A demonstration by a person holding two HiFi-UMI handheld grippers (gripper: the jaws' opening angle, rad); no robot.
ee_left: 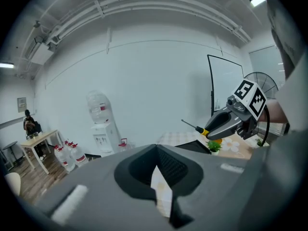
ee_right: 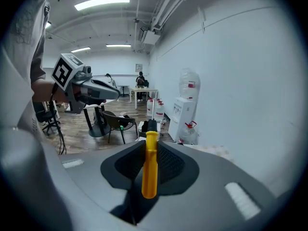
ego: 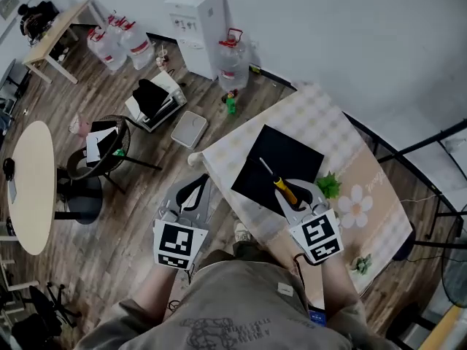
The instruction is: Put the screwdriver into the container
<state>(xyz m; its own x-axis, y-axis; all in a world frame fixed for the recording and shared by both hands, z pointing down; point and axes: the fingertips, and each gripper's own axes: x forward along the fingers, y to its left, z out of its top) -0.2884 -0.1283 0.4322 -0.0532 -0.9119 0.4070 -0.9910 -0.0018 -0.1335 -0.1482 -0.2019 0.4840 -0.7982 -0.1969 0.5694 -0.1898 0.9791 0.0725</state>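
Note:
A screwdriver (ego: 284,189) with a yellow handle and thin metal shaft is held in my right gripper (ego: 293,197), above a black mat (ego: 281,162) on the checked table (ego: 321,115). In the right gripper view the handle (ee_right: 150,162) stands upright between the jaws of that gripper (ee_right: 150,146), which is shut on it. My left gripper (ego: 197,187) hangs left of the table, over the floor, jaws together and empty (ee_left: 156,150). From the left gripper view I see the right gripper (ee_left: 226,121) with the screwdriver (ee_left: 196,127) pointing left. No container shows in any view.
A small green plant (ego: 328,185) stands beside the mat. On the floor to the left are a water dispenser (ego: 197,17), water bottles (ego: 117,42), a chair (ego: 102,152), a scale (ego: 190,128) and a round table (ego: 33,184).

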